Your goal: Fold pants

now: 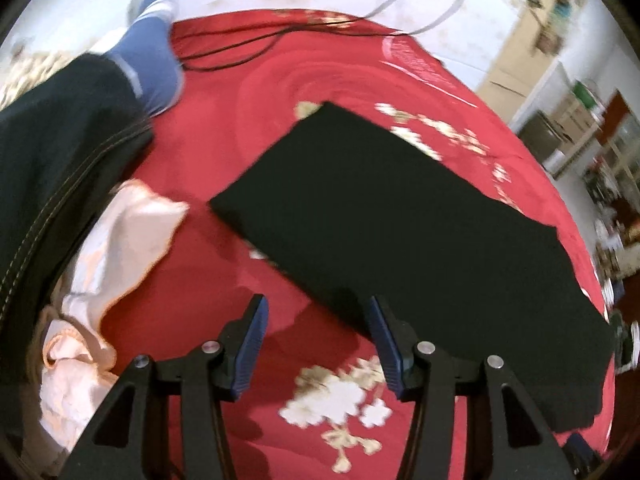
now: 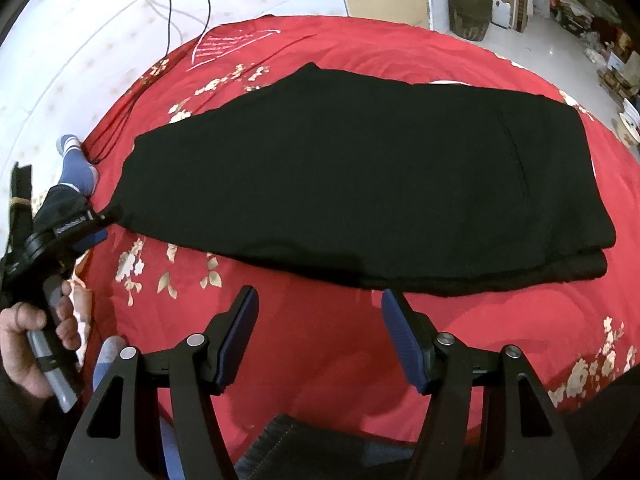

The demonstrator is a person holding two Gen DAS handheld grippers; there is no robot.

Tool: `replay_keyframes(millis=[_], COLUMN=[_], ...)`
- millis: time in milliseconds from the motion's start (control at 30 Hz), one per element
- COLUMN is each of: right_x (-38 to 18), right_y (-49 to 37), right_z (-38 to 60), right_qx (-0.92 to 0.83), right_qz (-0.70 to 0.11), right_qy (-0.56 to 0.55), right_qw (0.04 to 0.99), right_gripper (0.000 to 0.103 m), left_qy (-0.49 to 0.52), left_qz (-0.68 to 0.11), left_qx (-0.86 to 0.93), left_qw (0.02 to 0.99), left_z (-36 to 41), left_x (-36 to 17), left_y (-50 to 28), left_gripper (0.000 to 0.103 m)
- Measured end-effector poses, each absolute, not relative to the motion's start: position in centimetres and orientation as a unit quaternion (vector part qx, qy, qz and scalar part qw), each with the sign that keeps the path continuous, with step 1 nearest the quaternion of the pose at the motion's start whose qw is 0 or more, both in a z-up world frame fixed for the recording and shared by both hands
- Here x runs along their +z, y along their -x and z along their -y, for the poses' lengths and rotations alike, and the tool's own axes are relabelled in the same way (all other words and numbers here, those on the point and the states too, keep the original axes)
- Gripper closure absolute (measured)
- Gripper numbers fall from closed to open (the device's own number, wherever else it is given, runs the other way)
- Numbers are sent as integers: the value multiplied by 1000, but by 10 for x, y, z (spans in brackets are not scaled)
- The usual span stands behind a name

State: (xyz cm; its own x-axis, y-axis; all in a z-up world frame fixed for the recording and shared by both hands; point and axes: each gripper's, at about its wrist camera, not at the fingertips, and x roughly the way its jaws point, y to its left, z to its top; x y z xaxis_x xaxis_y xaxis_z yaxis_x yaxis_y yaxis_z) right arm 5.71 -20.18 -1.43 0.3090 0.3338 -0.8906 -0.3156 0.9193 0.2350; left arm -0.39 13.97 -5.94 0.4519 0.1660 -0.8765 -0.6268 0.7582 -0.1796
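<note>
Black pants (image 2: pixel 360 184) lie flat on the red flowered bedspread (image 2: pixel 328 344), legs stacked, leg ends toward the left and waist toward the right. They also show in the left wrist view (image 1: pixel 400 216). My right gripper (image 2: pixel 316 320) is open and empty, just short of the pants' near edge. My left gripper (image 1: pixel 316 328) is open and empty, hovering at the near edge of the leg end. In the right wrist view the left gripper (image 2: pixel 96 228) sits at the leg-end corner, held by a hand.
A cream cloth (image 1: pixel 112 264) lies bunched on the bedspread at left. A person's dark-trousered leg with a blue sock (image 1: pixel 148 52) rests at the left edge. Black cables (image 1: pixel 248 40) run across the far bedspread. Boxes and a jar (image 2: pixel 468 8) stand on the floor beyond.
</note>
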Motion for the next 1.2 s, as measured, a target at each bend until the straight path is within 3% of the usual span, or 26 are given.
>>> replay_keyframes(millis=[167, 467, 533, 633, 667, 700, 967, 1200], right_x=[-13, -20, -22, -23, -23, -23, -16, -2], right_y=[-63, -74, -76, -77, -77, -78, -78, -81], right_z=[204, 214, 216, 215, 215, 215, 219, 231], right_qx=[207, 212, 212, 216, 218, 221, 234, 231], right_qz=[-550, -561, -563, -563, -563, -562, -549, -533], right_qy=[-21, -64, -71, -76, -77, -78, -95, -112], right_qw=[809, 798, 796, 794, 794, 794, 797, 806], right_gripper=[39, 39, 39, 39, 39, 39, 39, 39], left_qy=[288, 247, 222, 201, 205, 217, 191, 129], left_qz=[-436, -392, -394, -396, -397, -401, -383, -358], left_qx=[254, 257, 265, 275, 272, 261, 176, 2], left_qw=[814, 848, 852, 852, 852, 851, 886, 925], left_z=[-160, -169, -168, -170, -171, -173, -136, -44], left_x=[-71, -78, -77, -76, -75, -74, -28, 16], left_y=[1, -28, -32, -36, -36, -37, -48, -65], left_gripper=[46, 44, 51, 74, 91, 95, 97, 97])
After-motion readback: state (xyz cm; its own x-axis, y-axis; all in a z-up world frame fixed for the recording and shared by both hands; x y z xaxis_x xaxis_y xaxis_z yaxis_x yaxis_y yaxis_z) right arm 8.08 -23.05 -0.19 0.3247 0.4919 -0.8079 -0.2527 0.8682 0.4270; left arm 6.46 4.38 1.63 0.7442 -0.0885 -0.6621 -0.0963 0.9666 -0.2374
